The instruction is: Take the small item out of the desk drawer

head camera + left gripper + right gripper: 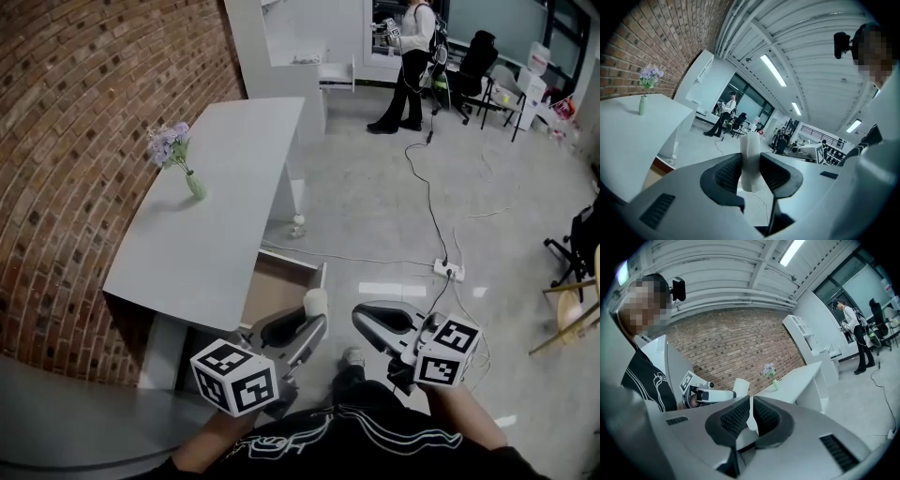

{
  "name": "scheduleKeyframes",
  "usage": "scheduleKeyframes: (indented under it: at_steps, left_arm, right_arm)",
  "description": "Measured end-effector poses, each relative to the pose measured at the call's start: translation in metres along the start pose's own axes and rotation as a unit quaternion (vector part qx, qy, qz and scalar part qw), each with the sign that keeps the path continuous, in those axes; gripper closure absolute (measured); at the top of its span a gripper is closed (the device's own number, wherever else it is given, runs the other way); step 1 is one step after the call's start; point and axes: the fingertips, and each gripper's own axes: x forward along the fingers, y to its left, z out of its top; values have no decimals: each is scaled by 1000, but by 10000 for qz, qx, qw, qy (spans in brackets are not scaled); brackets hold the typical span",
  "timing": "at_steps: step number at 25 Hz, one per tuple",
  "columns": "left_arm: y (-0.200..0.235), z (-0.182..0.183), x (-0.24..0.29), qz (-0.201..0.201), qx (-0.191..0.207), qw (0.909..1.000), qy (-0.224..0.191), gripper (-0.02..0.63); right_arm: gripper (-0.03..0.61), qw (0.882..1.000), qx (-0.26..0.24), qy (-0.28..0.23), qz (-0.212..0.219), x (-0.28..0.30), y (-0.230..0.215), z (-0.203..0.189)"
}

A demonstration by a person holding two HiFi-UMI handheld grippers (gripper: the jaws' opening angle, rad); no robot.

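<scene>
**Item gripped in the left fingers, beside the open drawer**

The left fingers [725, 174] press on both sides of the item [751, 151], a small white cylinder. It stands upright between the pads, with its top sticking out above them. The left gripper [309, 324] is therefore part-way open, clamped on the item. The right gripper [751, 402] has its fingers closed tip to tip. Only a sliver of pale background shows between its pads.

Both grippers are held low in front of the person's torso, near each other, each with its cube toward the body. The left gripper tilts up and forward. The right gripper [367, 321] points across toward the left one.

The head view places the item [315, 302] just beside the front end of the open drawer [281, 292], which is pulled out from under the white desk [220, 220]. A vase [194, 185] of pale flowers stands on the desk top.

The left gripper view shows ceiling lights and only a brown corner of the drawer [655, 167]. The right gripper view shows the brick wall, the vase [774, 383] and the left gripper [707, 395] holding the item [740, 386]. A second person [410, 58] stands far off on the floor.
</scene>
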Motion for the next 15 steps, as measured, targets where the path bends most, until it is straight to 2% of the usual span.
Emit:
scheduleKeyframes:
  at_steps: [15]
  left_arm:
    - [24,-6,9,8,-234,9997,12,474]
  right_arm:
    - [523,9998,185,75,-89,16,-13,-11]
